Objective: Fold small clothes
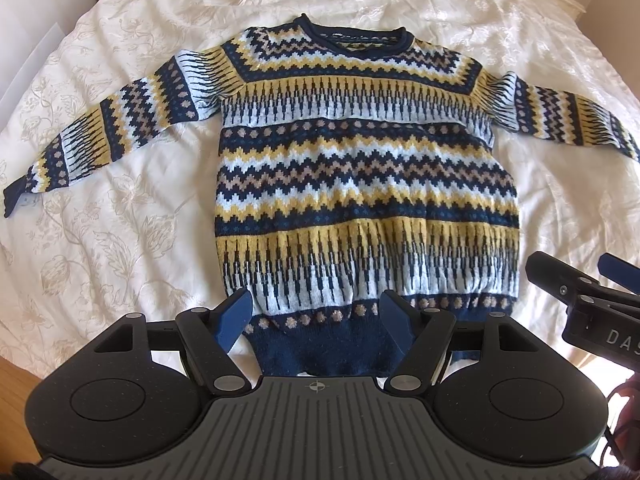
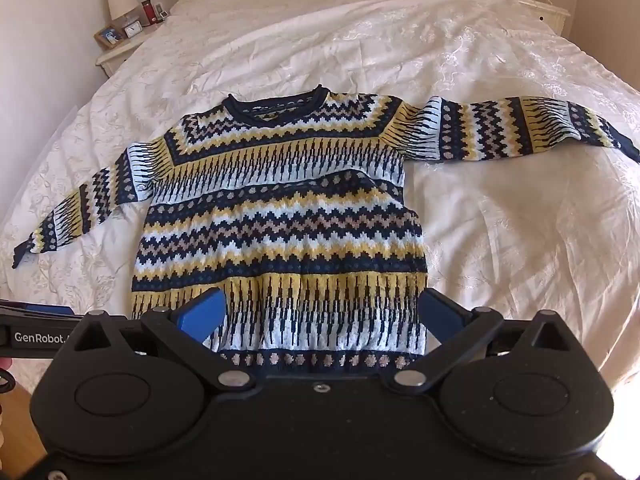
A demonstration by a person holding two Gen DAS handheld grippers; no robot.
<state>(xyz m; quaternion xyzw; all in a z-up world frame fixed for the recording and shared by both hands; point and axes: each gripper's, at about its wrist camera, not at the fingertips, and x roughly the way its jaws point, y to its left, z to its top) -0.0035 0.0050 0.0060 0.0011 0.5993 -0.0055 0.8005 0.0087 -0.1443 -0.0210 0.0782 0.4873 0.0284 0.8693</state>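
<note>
A small knitted sweater [image 1: 360,168] in navy, yellow, white and tan zigzag bands lies flat, front up, on a white bedspread [image 1: 120,240]; both sleeves are spread out sideways and the collar points away. In the right wrist view the same sweater [image 2: 280,220] lies with its right sleeve stretched far out. My left gripper [image 1: 316,316] hovers open over the navy hem, blue pads on either side of it and nothing held. My right gripper [image 2: 320,316] is open too, wide above the lower right part of the hem. The right gripper [image 1: 580,292] shows at the right edge of the left wrist view.
The bedspread [image 2: 500,220] is creased and embroidered with flowers. A bedside table [image 2: 124,48] with a lamp, frames and a clock stands at the far left. Another bedside table [image 2: 540,8] with small items sits at the far right. Wooden floor [image 1: 16,384] shows near the bed's front edge.
</note>
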